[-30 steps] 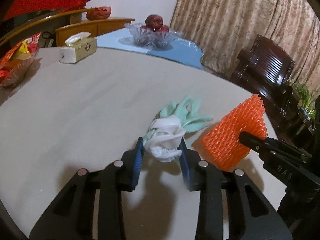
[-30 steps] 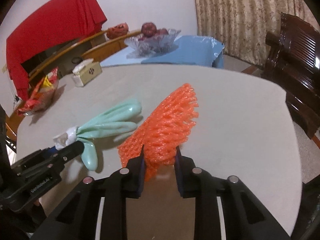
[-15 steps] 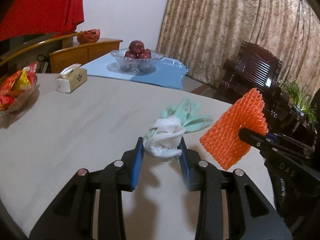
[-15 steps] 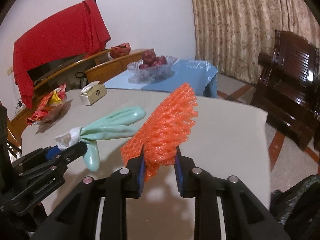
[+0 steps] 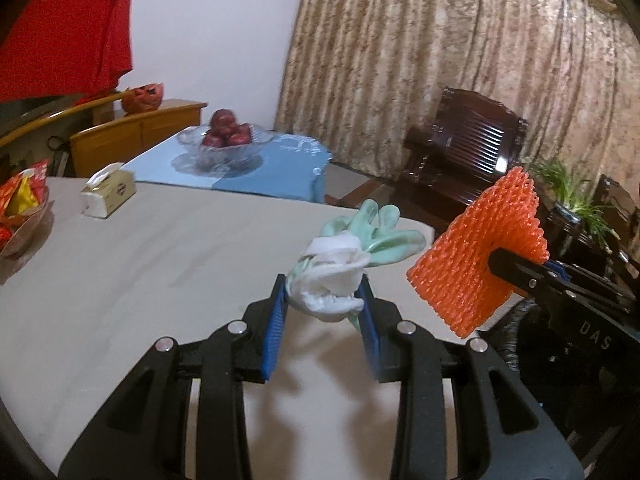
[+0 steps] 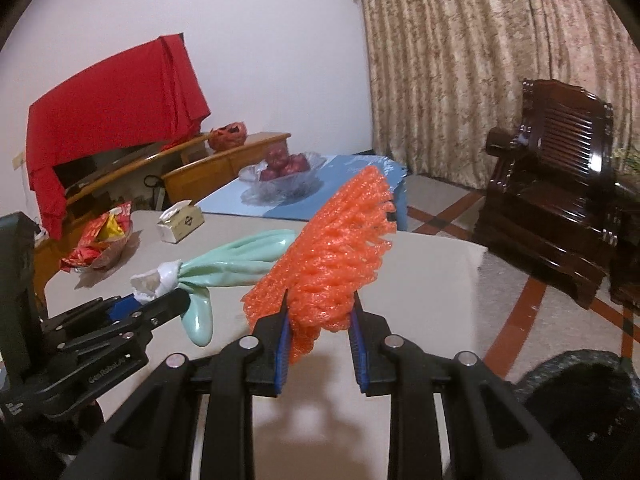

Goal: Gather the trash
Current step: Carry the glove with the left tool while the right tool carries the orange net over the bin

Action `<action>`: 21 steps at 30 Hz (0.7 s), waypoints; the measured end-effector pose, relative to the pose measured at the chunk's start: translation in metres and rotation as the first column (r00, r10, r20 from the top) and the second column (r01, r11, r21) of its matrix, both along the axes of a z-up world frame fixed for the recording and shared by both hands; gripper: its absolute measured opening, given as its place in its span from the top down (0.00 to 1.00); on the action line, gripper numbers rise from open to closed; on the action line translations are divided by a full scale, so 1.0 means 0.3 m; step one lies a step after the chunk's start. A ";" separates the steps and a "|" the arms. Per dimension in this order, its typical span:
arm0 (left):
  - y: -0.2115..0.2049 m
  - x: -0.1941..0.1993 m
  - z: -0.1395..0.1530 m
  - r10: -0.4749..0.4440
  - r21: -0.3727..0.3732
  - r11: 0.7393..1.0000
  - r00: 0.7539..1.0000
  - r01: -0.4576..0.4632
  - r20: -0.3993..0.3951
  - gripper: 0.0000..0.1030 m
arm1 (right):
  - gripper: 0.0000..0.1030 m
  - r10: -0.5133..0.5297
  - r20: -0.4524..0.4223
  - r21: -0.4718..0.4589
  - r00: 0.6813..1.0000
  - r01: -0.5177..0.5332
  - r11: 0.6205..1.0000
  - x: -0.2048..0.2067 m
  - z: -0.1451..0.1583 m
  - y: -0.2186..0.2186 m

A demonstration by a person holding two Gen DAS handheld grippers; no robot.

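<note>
Two pairs of black plastic tongs, each with ribbed blue pads, both raised above the pale beige matte surface [image 5: 160, 248]. Left tongs [image 5: 323, 304] clamped on the rolled white cuff of a pale green rubber glove [image 5: 360, 240]: smooth, slightly glossy, limp, its fingers fanning forward and one hanging down, clear of the surface. Seen also from the right wrist view, left tongs [image 6: 160, 304] pinching the bunched cuff with the glove [image 6: 240, 260] trailing toward the far side. Right tongs [image 6: 320, 316] clamped on an orange foam fruit net [image 6: 332, 256], a springy open mesh of puffy strands, squashed narrow between the pads and flaring wide above them, lower edge dangling free. From the left wrist view, the same net [image 5: 480, 256] shown as a flat, fan-like wedge with a scalloped top edge, pinched by the right tongs [image 5: 496, 260], just beside the glove but not touching it.

Farther back on the surface: a cream cardboard tissue box [image 5: 108, 196] with a white tissue poking out, and a shallow glass dish of crinkly red and yellow snack packets [image 5: 20, 208] at the left edge. Beyond, a cut-glass bowl of dark red apples [image 5: 226, 140] on a blue cloth. At lower right in the right wrist view, the rim of a black bag-lined bin [image 6: 580, 392], low beside the surface. Heavy patterned beige curtain and a dark carved wooden armchair [image 6: 560, 184] behind.
</note>
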State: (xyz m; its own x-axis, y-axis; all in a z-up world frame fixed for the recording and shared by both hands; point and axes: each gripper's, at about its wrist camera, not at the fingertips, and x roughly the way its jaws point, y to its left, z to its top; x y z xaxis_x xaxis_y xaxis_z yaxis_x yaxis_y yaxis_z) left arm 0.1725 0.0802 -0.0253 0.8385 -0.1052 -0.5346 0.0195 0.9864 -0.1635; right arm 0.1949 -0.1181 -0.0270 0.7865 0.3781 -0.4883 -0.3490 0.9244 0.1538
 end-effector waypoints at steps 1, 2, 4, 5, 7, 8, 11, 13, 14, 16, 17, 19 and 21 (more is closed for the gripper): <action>-0.030 -0.004 0.008 -0.017 0.001 1.000 1.000 0.017 0.007 0.68 | 0.76 -0.007 0.003 0.000 1.000 0.007 1.000 -0.007 0.004 -0.016; -0.051 -0.007 0.012 -0.029 0.003 1.000 1.000 0.029 0.011 0.68 | 0.76 -0.017 0.006 0.000 1.000 0.017 1.000 -0.017 0.008 -0.036; -0.097 -0.012 0.017 -0.055 0.004 0.998 0.998 0.055 0.018 0.68 | 0.76 -0.041 0.013 0.000 0.999 0.041 0.999 -0.038 0.018 -0.083; -0.120 -0.014 0.021 -0.067 0.004 0.998 0.997 0.067 0.022 0.68 | 0.76 -0.053 0.017 0.000 0.998 0.053 0.999 -0.049 0.022 -0.105; -0.160 -0.018 0.025 -0.089 0.003 0.996 0.996 0.089 0.026 0.68 | 0.76 -0.074 0.023 0.001 0.997 0.074 0.997 -0.065 0.029 -0.145; -0.182 -0.020 0.028 -0.100 0.001 0.995 0.995 0.100 0.029 0.68 | 0.76 -0.087 0.026 0.002 0.996 0.087 0.996 -0.076 0.032 -0.171; -0.252 -0.030 0.035 -0.137 0.006 0.991 0.990 0.137 0.040 0.68 | 0.76 -0.124 0.034 0.003 0.992 0.124 0.992 -0.101 0.040 -0.238; -0.303 -0.035 0.040 -0.165 0.008 0.986 0.985 0.165 0.046 0.68 | 0.76 -0.147 0.036 0.003 0.988 0.147 0.989 -0.119 0.042 -0.281; -0.320 -0.033 0.040 -0.175 0.009 0.985 0.983 0.174 0.048 0.68 | 0.76 -0.162 0.037 0.001 0.986 0.162 0.987 -0.128 0.042 -0.305; -0.369 -0.033 0.041 -0.200 0.011 0.980 0.978 0.200 0.051 0.68 | 0.76 -0.187 0.039 -0.001 0.982 0.187 0.982 -0.145 0.041 -0.351; -0.393 -0.033 0.040 -0.213 0.012 0.977 0.976 0.212 0.052 0.68 | 0.76 -0.205 0.037 -0.002 0.978 0.206 0.979 -0.157 0.039 -0.383; -0.448 -0.034 0.038 -0.245 0.014 0.970 0.968 0.244 0.052 0.68 | 0.76 -0.234 0.036 -0.005 0.972 0.234 0.972 -0.179 0.034 -0.432; -0.499 -0.035 0.036 -0.273 0.020 0.962 0.961 0.273 0.053 0.68 | 0.76 -0.260 0.034 -0.009 0.965 0.260 0.966 -0.197 0.028 -0.477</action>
